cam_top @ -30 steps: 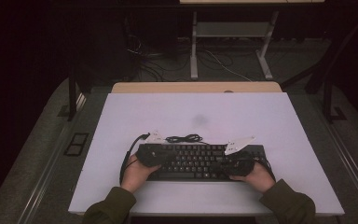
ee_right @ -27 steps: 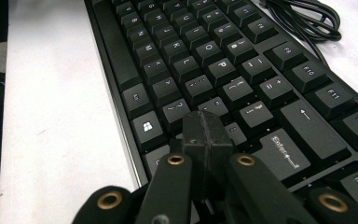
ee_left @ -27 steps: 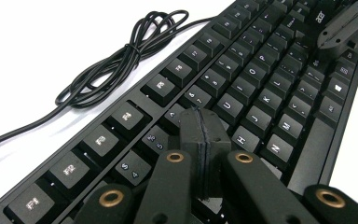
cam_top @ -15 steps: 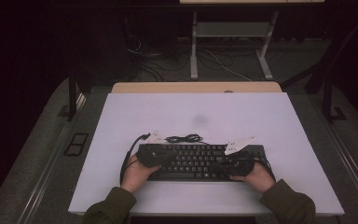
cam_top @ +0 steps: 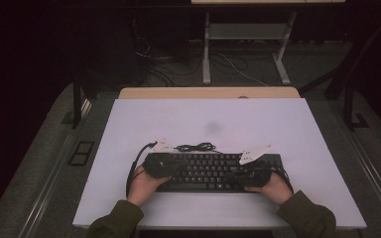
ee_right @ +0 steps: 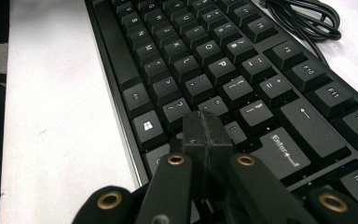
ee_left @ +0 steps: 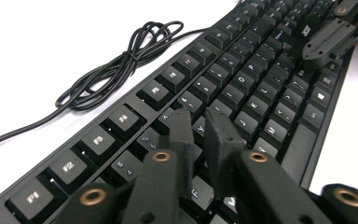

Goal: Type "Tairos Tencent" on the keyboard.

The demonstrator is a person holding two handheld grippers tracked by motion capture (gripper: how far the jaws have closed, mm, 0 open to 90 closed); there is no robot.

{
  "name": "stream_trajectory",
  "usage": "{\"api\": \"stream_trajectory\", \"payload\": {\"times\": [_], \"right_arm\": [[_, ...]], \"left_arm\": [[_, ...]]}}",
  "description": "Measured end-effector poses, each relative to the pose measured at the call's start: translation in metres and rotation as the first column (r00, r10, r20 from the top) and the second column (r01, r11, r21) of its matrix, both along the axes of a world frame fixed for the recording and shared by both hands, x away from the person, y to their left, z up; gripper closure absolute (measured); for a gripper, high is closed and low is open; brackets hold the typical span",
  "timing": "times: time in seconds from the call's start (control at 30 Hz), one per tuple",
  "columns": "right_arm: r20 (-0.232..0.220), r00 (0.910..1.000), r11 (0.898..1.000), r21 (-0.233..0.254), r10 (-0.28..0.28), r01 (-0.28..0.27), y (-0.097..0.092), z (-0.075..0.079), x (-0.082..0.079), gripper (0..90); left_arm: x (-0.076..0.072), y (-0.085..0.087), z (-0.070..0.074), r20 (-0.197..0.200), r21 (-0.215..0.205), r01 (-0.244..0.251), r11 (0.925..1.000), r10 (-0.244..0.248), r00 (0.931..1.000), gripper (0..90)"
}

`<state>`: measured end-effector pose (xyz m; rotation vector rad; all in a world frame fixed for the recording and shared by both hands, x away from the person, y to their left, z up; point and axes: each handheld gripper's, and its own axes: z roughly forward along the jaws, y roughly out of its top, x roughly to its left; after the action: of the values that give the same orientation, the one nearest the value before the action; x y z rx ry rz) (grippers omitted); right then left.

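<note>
Grippers hover over keyboard, apparently not touching, left's jaws just parting

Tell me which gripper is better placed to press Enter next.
Right. The right gripper hangs with its jaws shut over the keys right beside Enter, at the keyboard's right end. The left gripper, jaws just opened slightly, sits over the left-hand keys, far from it.

White table top with a faint grey smudge, pale wooden desk edge just beyond it, metal desk legs and loose floor cables farther back, dark surroundings
</note>
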<state>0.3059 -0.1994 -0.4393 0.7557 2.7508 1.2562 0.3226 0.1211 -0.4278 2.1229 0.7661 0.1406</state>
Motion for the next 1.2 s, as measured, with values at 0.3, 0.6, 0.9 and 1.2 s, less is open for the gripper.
{"api": "stream_trajectory", "payload": {"times": [0.3,0.6,0.9,1.2], "right_arm": [[0.003,1.0000,1.000,0.003,0.002,-0.002,0.000,0.000,0.000,89.2],[-0.001,1.0000,1.000,0.004,0.002,-0.002,0.000,0.000,0.000,89.2],[0.007,1.0000,0.999,0.054,-0.005,0.004,-0.006,0.007,0.001,87.2],[0.001,0.9999,0.993,0.114,-0.017,0.017,-0.002,0.013,0.005,66.5]], "left_arm": [[-0.008,0.014,0.007,0.032,-0.051,-0.002,0.9987,0.003,0.9995,54.5],[-0.017,0.023,0.008,0.070,-0.059,-0.006,0.9982,0.010,0.9975,21.8],[-0.023,0.032,0.007,0.090,-0.077,-0.020,0.9968,0.027,0.9956,15.7],[-0.028,0.035,0.007,0.099,-0.086,-0.019,0.9961,0.028,0.9947,15.2]]}}
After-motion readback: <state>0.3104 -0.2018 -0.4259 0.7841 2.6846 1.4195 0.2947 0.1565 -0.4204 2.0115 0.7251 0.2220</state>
